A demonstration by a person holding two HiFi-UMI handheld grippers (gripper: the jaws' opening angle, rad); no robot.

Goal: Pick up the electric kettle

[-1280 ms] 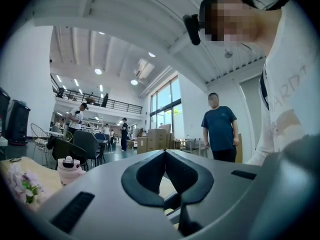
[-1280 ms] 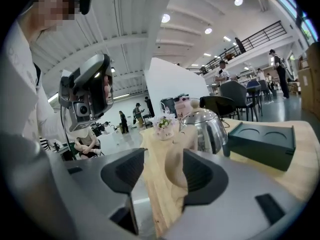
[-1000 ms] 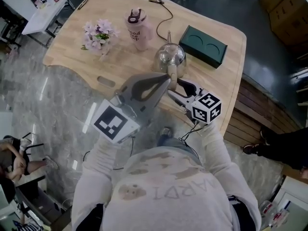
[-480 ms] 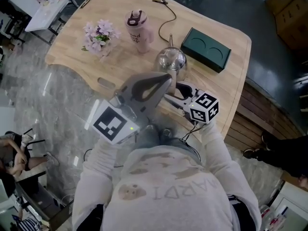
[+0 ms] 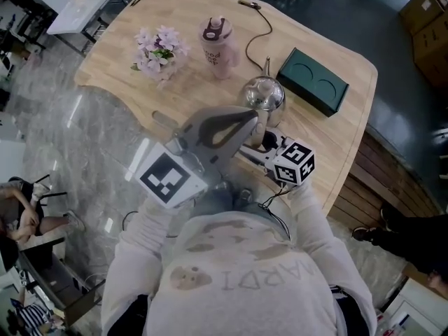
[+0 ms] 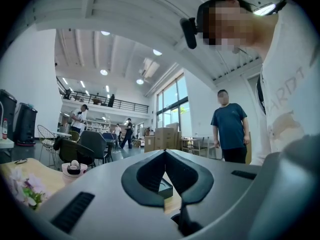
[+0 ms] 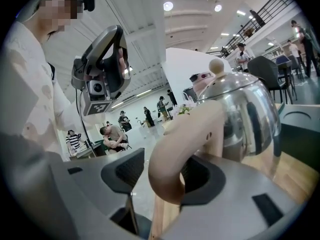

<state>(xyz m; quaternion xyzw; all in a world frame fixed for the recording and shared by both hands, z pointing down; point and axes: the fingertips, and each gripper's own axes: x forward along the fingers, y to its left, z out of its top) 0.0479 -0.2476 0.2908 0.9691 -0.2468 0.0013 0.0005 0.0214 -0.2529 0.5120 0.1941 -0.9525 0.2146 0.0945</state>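
The silver electric kettle (image 5: 264,94) with a beige curved handle stands on the wooden table (image 5: 189,89), near its right front edge. My right gripper (image 5: 264,140) reaches it from the near side. In the right gripper view the kettle (image 7: 240,114) fills the right half, and its handle (image 7: 172,154) lies between the jaws of my right gripper (image 7: 165,170). The jaws are open, with a slim gap at the left pad (image 7: 122,171). My left gripper (image 5: 250,115) hovers above and left of the kettle. Its tips meet in the left gripper view (image 6: 165,154), with nothing held.
On the table stand a pink tumbler (image 5: 217,40), a bunch of pale flowers (image 5: 159,47) and a dark green box (image 5: 313,81) right of the kettle. A cable (image 5: 262,19) trails to the far edge. People stand or sit about the hall.
My right gripper has moved forward to the kettle's handle. The head view has shifted, so the table sits lower and further right. The kettle has stayed on the table.
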